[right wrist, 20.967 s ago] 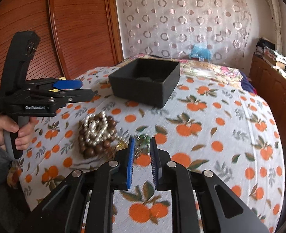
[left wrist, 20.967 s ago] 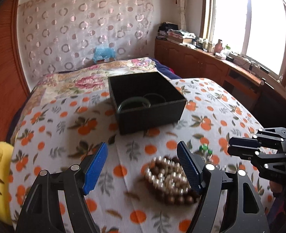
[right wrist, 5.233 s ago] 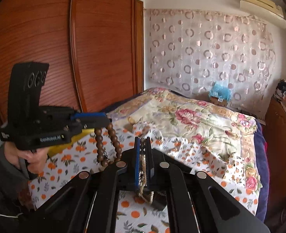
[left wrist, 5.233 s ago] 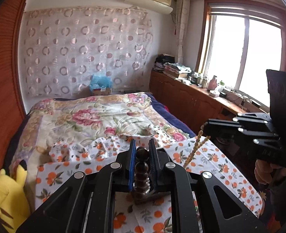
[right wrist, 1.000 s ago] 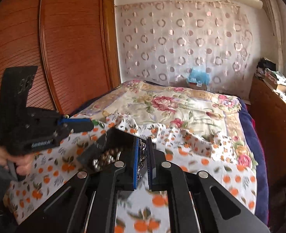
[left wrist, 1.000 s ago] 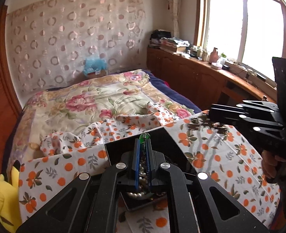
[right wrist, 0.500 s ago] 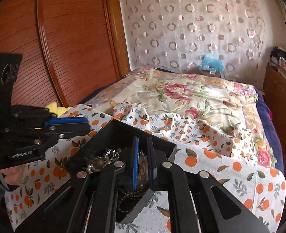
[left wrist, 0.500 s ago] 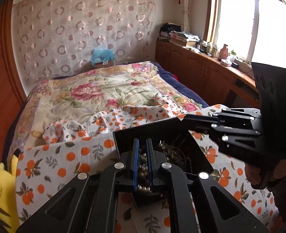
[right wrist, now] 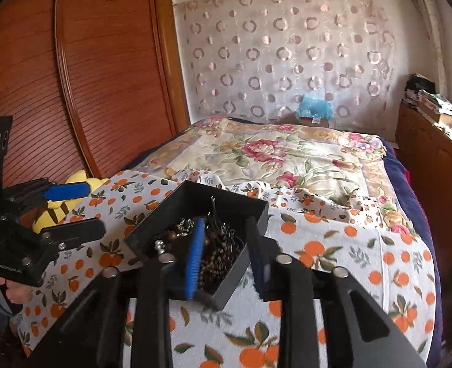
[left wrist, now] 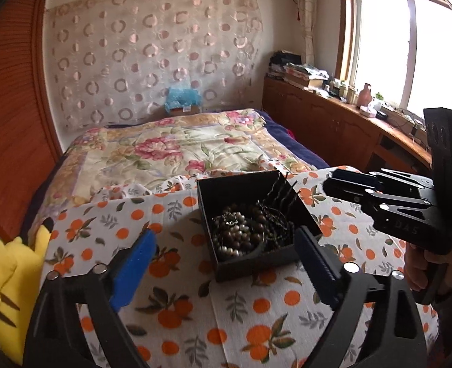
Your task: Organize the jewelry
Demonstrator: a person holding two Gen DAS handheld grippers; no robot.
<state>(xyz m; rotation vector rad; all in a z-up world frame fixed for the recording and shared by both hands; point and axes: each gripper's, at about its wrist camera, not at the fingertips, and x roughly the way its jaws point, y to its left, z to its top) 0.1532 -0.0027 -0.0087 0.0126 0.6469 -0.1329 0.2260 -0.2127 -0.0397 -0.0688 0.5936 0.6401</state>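
Sitting on the orange-print cloth (left wrist: 176, 300), the black box (left wrist: 258, 263) holds a pile of beads (left wrist: 238, 236), while the left gripper (left wrist: 222, 260) and right gripper (right wrist: 224, 256) both gape wide, holding nothing.

Left gripper (left wrist: 222, 263) went from clamped on bead strand half second ago to jaws spread wide, nothing between pads. Right gripper (right wrist: 226, 256) likewise parted; blue pads had been pressed together over box. Beaded bracelets (left wrist: 236, 234), on orange-print cloth (left wrist: 195, 316) beside box 21 seconds back, then hanging from both grippers, ended up piled inside black box (left wrist: 256, 263) with dark chains (left wrist: 276, 217). Left gripper sat lower and pulled back from box, its near wall fully exposed.
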